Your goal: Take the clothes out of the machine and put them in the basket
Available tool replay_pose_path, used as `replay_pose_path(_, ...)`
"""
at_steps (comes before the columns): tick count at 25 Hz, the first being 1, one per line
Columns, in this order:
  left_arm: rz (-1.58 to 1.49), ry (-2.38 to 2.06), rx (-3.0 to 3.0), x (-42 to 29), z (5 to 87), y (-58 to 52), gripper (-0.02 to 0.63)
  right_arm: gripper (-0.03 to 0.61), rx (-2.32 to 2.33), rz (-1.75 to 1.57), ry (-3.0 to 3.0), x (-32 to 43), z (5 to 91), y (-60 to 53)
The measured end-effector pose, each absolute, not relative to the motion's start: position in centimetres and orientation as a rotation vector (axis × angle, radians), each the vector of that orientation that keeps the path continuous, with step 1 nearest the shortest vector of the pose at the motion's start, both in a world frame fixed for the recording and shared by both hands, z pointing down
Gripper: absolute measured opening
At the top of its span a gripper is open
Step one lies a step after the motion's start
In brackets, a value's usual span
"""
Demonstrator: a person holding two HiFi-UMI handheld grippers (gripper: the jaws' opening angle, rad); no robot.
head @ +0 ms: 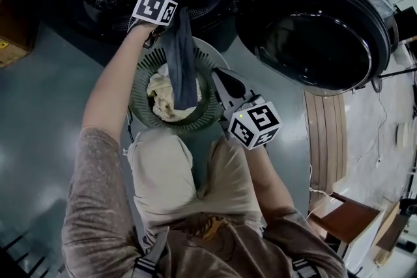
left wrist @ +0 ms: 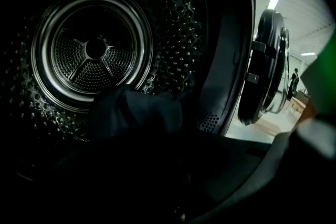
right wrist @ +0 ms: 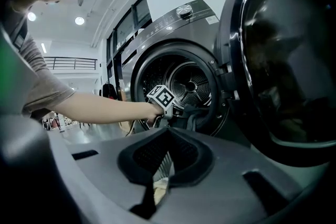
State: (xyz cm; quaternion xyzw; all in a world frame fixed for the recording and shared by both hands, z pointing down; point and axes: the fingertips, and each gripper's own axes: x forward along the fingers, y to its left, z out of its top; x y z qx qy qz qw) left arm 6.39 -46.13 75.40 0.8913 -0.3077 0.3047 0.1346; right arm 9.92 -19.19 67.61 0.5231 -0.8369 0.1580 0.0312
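At the machine's (right wrist: pixel 173 23) open mouth, my left gripper (head: pixel 171 0) is shut on a dark garment (head: pixel 184 68). That garment hangs from the drum's rim down over the round green basket (head: pixel 140 101). In the left gripper view the dark garment (left wrist: pixel 136 113) fills the foreground and hides the jaws, with the steel drum (left wrist: pixel 92 50) behind. A cream cloth (head: pixel 163 97) lies in the basket. My right gripper (head: pixel 219 79) hovers at the basket's right rim, shut and holding nothing. In the right gripper view its jaws (right wrist: pixel 168 131) meet over the basket.
The machine's round door (head: pixel 319 29) stands swung open to the right. A slatted wooden bench (head: pixel 326 140) and a wooden stool (head: pixel 345 218) stand at the right. A cardboard box (head: pixel 10 49) sits at the left edge. The person's knees are just below the basket.
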Motion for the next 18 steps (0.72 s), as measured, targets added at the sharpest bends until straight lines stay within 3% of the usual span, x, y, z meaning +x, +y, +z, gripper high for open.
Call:
replay_pose_path(4, 0.881, -0.925, 2.585, 6.1, 74.7, -45.3, 0.075, -0.003, 1.607, 0.490, -2.585, 9.9, 67.6, -18.7)
replay_pose_path(18, 0.905, -0.620, 2.719, 3.7, 70.7, -29.1, 0.064, -0.003, 1.570, 0.457, -2.662, 10.9, 66.5, -17.3)
